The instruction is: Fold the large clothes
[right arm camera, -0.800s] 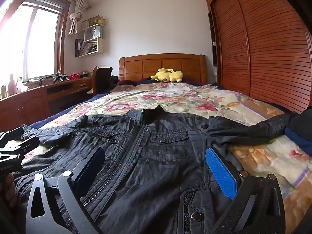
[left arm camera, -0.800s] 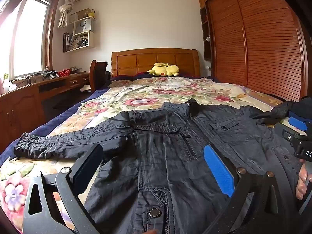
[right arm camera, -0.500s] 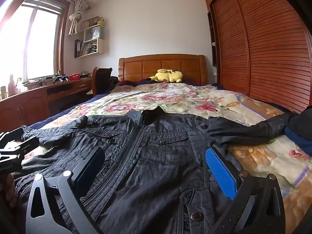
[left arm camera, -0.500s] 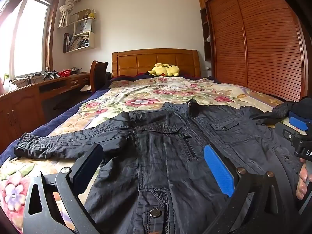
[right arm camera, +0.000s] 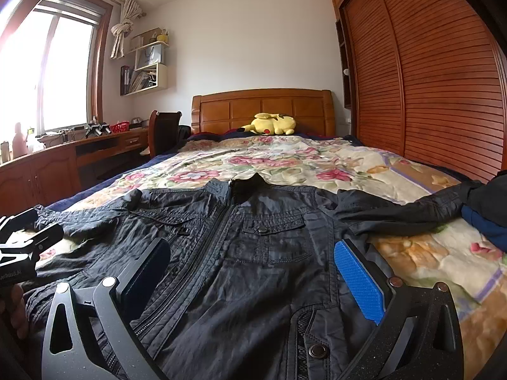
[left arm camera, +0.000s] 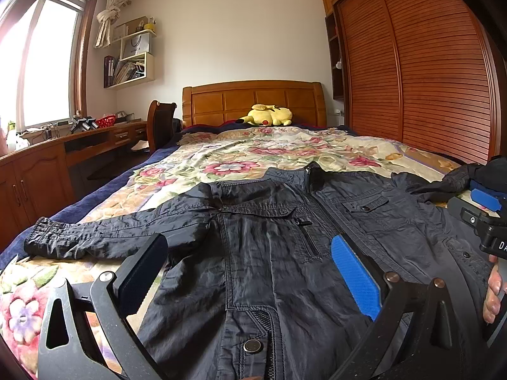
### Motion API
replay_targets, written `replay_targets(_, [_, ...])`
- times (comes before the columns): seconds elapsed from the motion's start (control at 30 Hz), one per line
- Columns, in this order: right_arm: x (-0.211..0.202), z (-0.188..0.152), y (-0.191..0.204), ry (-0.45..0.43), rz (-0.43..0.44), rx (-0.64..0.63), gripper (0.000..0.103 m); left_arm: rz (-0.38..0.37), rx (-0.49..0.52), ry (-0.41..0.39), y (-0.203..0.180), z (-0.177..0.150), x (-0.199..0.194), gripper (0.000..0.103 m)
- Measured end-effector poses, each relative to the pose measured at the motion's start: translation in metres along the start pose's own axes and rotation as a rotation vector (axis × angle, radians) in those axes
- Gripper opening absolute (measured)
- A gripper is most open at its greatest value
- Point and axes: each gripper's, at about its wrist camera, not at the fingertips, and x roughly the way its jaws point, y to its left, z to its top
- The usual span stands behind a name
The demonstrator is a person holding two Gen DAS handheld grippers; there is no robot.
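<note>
A dark navy jacket (left arm camera: 285, 237) lies flat, front up and zipped, on the floral bedspread (left arm camera: 269, 152), collar toward the headboard. Its left sleeve (left arm camera: 104, 237) stretches out to the left; the right sleeve (right arm camera: 408, 212) runs to the right. My left gripper (left arm camera: 247, 253) hovers open above the jacket's left half near the hem, nothing between its pads. My right gripper (right arm camera: 252, 266) stands open over the jacket's (right arm camera: 259, 253) right half, also empty. Each view shows the other gripper at its edge, held by a hand (left arm camera: 492, 294).
A yellow plush toy (left arm camera: 269, 115) rests by the wooden headboard (left arm camera: 253, 101). A louvred wardrobe (left arm camera: 427, 72) lines the right side. A desk (left arm camera: 63, 145) and chair (left arm camera: 161, 123) stand at the left. Dark and blue folded clothes (right arm camera: 488, 215) sit at the bed's right edge.
</note>
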Motion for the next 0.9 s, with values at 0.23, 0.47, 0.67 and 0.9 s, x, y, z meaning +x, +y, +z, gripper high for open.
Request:
replay_targets(0.23, [-0.0001,-0.0001,-0.0002,0.000,0.001,0.000,0.103,0.000,0.001,-0.002,-0.0001,-0.0001,-0.0001,0.103])
replay_targets(0.47, [-0.0001,-0.0001,0.0000,0.001,0.001,-0.001,0.103,0.001,0.002,-0.004,0.0024,0.0006,-0.0010,0.103])
replay_targets(0.67, [0.0003,0.0011,-0.0004,0.001,0.001,0.000,0.103,0.001,0.003,-0.004,0.0022,0.0005,-0.0010,0.103])
replay_targets(0.9, [0.0003,0.0002,-0.0003,0.002,0.001,0.000,0.103,0.002,0.004,-0.006,0.0019,0.0004,-0.0011,0.103])
